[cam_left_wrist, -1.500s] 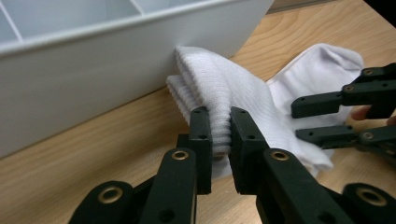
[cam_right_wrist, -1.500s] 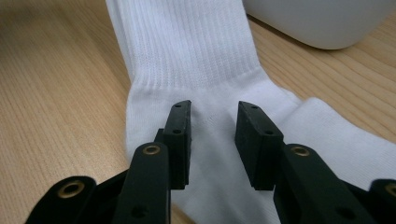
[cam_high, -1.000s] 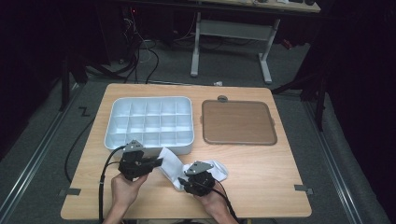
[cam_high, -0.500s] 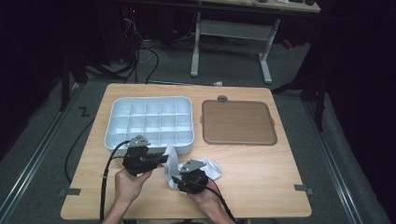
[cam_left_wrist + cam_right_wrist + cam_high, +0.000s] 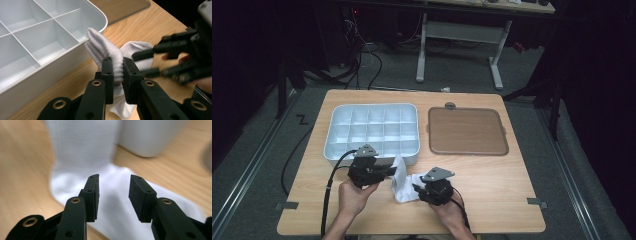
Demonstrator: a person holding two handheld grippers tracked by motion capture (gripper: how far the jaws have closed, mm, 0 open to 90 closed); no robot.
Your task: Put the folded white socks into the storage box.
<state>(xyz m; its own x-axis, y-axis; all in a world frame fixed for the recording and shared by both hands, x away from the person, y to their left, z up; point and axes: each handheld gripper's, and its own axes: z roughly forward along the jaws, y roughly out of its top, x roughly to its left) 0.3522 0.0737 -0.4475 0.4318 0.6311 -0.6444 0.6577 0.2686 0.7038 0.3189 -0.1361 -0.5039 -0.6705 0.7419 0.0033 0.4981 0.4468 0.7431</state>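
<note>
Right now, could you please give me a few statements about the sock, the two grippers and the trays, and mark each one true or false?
1. The left gripper is shut on the white sock. True.
2. The right gripper is clamped on the sock. False: its jaws stand open, with the sock lying past them.
3. The divided white tray holds several socks. False: the compartments that show are empty.
4. The brown tray sits to the right of the white one. True.
5. The sock lies inside the brown tray. False: it is on the wooden table, near the white tray's front edge.
</note>
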